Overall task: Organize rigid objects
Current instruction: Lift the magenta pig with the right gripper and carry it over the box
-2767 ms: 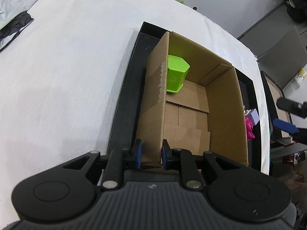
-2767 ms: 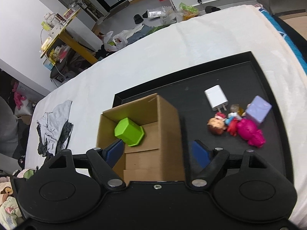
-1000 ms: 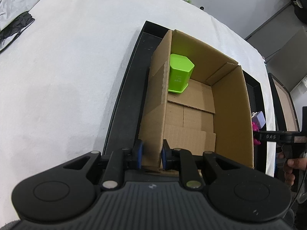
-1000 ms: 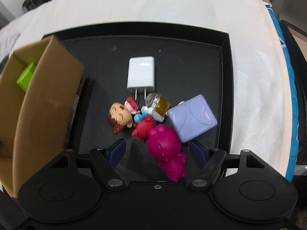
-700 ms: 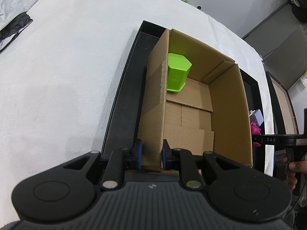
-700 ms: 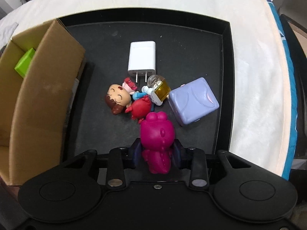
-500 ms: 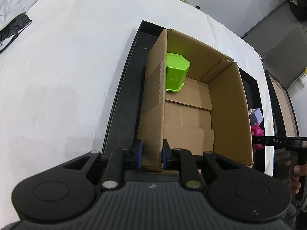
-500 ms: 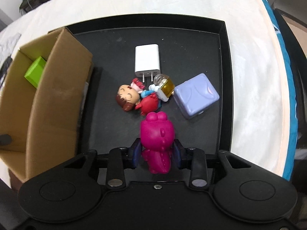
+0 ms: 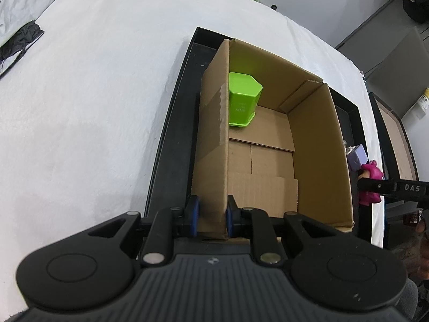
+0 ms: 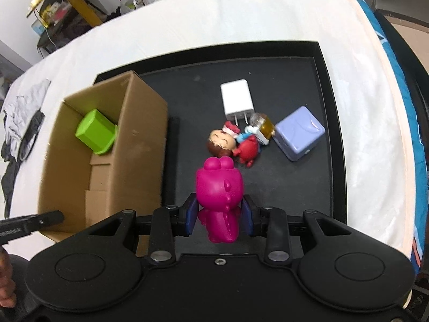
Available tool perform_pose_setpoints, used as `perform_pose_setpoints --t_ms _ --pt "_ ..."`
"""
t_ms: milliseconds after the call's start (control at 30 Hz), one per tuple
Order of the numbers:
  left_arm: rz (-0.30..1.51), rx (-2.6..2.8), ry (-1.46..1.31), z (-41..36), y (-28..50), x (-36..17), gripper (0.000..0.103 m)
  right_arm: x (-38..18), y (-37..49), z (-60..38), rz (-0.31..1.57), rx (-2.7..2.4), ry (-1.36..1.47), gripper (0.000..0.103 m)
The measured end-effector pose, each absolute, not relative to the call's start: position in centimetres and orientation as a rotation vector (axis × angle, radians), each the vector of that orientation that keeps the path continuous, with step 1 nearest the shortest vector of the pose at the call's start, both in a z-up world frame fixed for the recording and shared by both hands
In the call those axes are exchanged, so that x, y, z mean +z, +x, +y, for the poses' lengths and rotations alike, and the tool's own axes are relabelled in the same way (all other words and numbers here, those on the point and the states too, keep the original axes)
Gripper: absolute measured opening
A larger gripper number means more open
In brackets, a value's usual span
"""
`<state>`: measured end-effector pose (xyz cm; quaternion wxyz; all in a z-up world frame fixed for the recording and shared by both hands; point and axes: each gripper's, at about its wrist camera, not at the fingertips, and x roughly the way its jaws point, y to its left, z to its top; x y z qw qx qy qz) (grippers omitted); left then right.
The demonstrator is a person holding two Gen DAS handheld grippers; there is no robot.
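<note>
My right gripper (image 10: 218, 217) is shut on a magenta toy figure (image 10: 218, 187), held clear above the black tray (image 10: 327, 123). The same magenta toy (image 9: 371, 173) shows at the right edge of the left wrist view, beyond the box. My left gripper (image 9: 210, 214) is shut on the near left wall of the open cardboard box (image 9: 319, 147), which stands in the tray's left part. A green hexagonal container (image 9: 242, 98) lies in the box's far corner. On the tray remain a white charger (image 10: 237, 100), a doll figure (image 10: 221, 143), a red figure (image 10: 248, 149), a small bottle (image 10: 264, 126) and a lavender cube (image 10: 299, 131).
The tray rests on a white cloth-covered table (image 9: 93, 94). Grey and black clothing (image 9: 18, 35) lies at the table's far left. A person's hand (image 9: 418, 244) shows at the right edge. Cluttered furniture (image 10: 61, 2) stands beyond the table.
My right gripper closed on the magenta toy and lifted it off the tray, away from the other toys and toward the box. The left gripper kept its hold on the box wall.
</note>
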<state>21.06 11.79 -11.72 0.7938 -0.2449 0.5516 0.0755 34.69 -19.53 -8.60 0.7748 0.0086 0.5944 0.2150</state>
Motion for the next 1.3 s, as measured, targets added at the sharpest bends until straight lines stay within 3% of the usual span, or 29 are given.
perform_pose_setpoints --t_ms 667,1300 --pt "1.187 0.125 -0.512 11.9 21.1 -11.9 0.019 -2.7 34.6 -16.2 1.146 0.491 0.105 0.034" --pt "1.166 0.079 -0.527 12.9 20.6 -11.9 0.019 -2.1 33.9 -9.7 1.124 0.525 0.108 0.034"
